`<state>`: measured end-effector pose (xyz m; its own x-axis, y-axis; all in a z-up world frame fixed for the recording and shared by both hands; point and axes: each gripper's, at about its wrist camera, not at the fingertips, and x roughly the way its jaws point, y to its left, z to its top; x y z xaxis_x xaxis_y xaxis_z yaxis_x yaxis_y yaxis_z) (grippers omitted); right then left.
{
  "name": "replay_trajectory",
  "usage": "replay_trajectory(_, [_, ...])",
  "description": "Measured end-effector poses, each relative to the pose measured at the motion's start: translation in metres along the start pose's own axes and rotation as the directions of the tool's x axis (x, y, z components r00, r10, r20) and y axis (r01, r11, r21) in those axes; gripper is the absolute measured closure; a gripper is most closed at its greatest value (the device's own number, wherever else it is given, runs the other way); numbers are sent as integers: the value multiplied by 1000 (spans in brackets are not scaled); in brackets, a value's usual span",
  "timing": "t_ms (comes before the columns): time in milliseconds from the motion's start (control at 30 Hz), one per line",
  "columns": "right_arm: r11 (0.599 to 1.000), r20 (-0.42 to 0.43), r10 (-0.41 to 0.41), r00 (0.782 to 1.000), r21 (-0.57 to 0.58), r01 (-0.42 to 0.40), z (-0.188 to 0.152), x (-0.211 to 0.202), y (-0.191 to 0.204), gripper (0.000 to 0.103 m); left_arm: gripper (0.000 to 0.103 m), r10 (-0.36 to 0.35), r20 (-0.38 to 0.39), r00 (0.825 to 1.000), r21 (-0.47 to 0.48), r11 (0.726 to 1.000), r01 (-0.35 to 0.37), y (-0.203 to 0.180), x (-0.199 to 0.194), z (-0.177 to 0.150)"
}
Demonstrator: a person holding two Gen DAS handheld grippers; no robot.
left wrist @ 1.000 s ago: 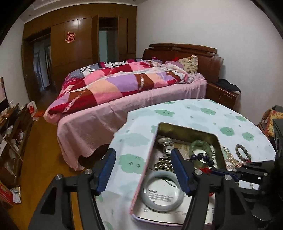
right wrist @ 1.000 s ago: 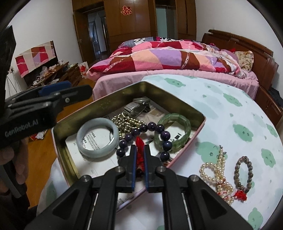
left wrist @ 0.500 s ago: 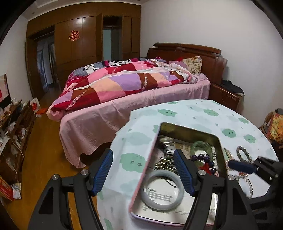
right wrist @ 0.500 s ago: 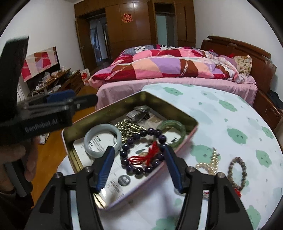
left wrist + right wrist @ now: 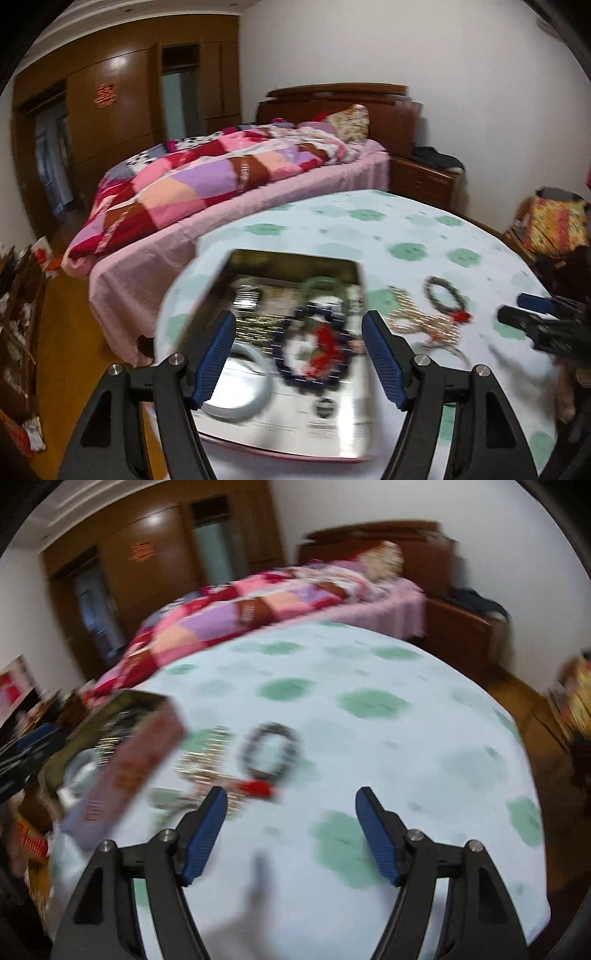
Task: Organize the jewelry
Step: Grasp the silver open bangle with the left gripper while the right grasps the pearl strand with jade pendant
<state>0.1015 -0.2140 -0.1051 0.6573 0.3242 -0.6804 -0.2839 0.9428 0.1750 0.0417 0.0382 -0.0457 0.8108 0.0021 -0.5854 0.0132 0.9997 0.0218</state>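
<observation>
Jewelry tin [image 5: 258,421] sits under the left gripper [image 5: 299,358], jaws apart; right gripper [image 5: 288,834] spread wide above tablecloth [image 5: 369,738].

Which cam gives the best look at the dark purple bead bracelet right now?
Left wrist. The dark purple bead bracelet lies in the tin between the open left tongs, its whole loop and red tassel visible despite blur. The right wrist view catches only the tin's outer wall, heavily smeared; the bracelet cannot be made out there.

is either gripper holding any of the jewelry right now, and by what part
Nothing is held. The left gripper and the right gripper are both open with empty jaws; the dark bead bracelet lies in the tin.
</observation>
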Motion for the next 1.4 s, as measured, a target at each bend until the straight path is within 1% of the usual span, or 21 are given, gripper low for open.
replay_trajectory(33, [1000, -6, -11, 1000, 25, 12, -1, 2, -7, 28, 32, -10, -1, 1000, 13, 1000, 10, -7, -1, -1])
replay_trajectory(100, [996, -5, 27, 1000, 83, -26, -1, 1, -16, 28, 32, -33, -8, 999, 59, 998, 33, -26, -2, -3])
replay_trajectory(167, [997, 15, 20, 1000, 78, -21, 2, -2, -16, 28, 32, -52, -17, 999, 104, 993, 53, -44, -2, -4])
replay_trajectory(267, [998, 9, 40, 999, 42, -40, 3, 2, -7, 28, 32, -70, -31, 997, 168, 983, 74, -67, 0, -6])
replay_trajectory(400, [999, -1, 43, 999, 29, -43, -3, 2, -10, 28, 32, -101, -61, 993, 220, 969, 112, -90, 5, -12])
replay_trajectory(433, [998, -7, 51, 999, 28, -51, -3, 4, -10, 28, 35, -107, -72, 992, 227, 966, 121, -94, 7, -13])
replay_trajectory(467, [998, -11, 55, 998, 28, -55, -5, 3, -11, 28, 38, -117, -87, 989, 232, 963, 135, -98, 10, -15])
replay_trajectory(533, [998, -20, 61, 998, 29, -61, -5, 5, -12, 28, 52, -143, -144, 979, 240, 955, 175, -107, 22, -21])
replay_trajectory(600, [998, -26, 64, 998, 27, -63, -6, 5, -11, 28, 58, -155, -185, 971, 237, 951, 197, -111, 30, -26])
replay_trajectory(633, [997, -29, 67, 997, 25, -66, -6, 5, -11, 28, 58, -167, -207, 964, 225, 951, 213, -112, 35, -29])
replay_trajectory(667, [997, -29, 68, 997, 25, -67, -7, 5, -11, 28, 58, -159, -227, 961, 213, 955, 208, -112, 40, -30])
replay_trajectory(833, [997, -30, 72, 997, 27, -71, -7, 5, -11, 28, 58, -162, -269, 949, 193, 957, 218, -112, 49, -37])
replay_trajectory(867, [997, -30, 72, 997, 25, -72, -7, 5, -11, 28, 60, -178, -286, 942, 180, 955, 235, -111, 53, -39])
replay_trajectory(900, [997, -30, 73, 997, 23, -73, -7, 5, -11, 28, 65, -183, -296, 938, 169, 956, 240, -110, 56, -41])
replay_trajectory(967, [997, -28, 75, 997, 19, -74, -7, 4, -11, 28, 80, -207, -291, 934, 151, 954, 258, -108, 55, -41])
replay_trajectory(1000, [997, -28, 76, 997, 19, -76, -7, 4, -11, 28, 96, -212, -291, 933, 152, 953, 264, -108, 54, -41])
replay_trajectory(1033, [997, -28, 78, 997, 20, -77, -8, 4, -11, 28, 100, -223, -295, 929, 146, 950, 274, -107, 53, -41])
replay_trajectory(1067, [997, -28, 79, 996, 22, -79, -7, 4, -11, 28, 101, -244, -299, 923, 128, 948, 292, -105, 52, -42])
replay_trajectory(1167, [996, -27, 84, 996, 28, -83, -7, 4, -11, 28, 101, -262, -281, 923, 115, 946, 303, -102, 44, -41])
replay_trajectory(1333, [996, -18, 83, 996, 33, -82, -7, 3, -11, 28, 101, -275, -204, 940, 113, 947, 301, -94, 23, -31])
replay_trajectory(1400, [996, -7, 78, 997, 37, -77, -7, 1, -12, 28, 101, -263, -167, 950, 127, 950, 285, -91, 12, -27])
